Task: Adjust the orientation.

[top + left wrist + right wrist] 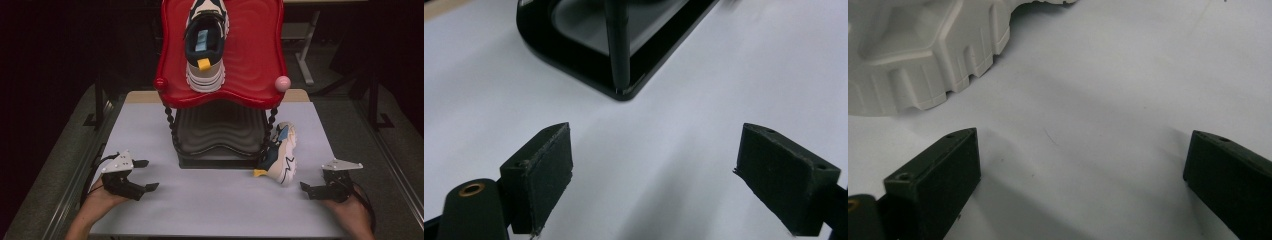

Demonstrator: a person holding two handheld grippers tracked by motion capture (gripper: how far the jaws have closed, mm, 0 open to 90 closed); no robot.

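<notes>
Stood at the pick-up step: one sneaker [206, 42] already sat on the red top shelf [260, 85] at twelve o'clock, its mate [281, 152] lay tipped on its side on the table [225, 200] against the rack's right post. Rested empty, right gripper [306, 188] at four o'clock and left gripper [145, 176] at eight o'clock, jaws spread wide. Called next, judging by this, for moving the right gripper toward eleven o'clock and pinching the fallen sneaker's collar.

No text, label, brand or number can be read on anything here.
</notes>
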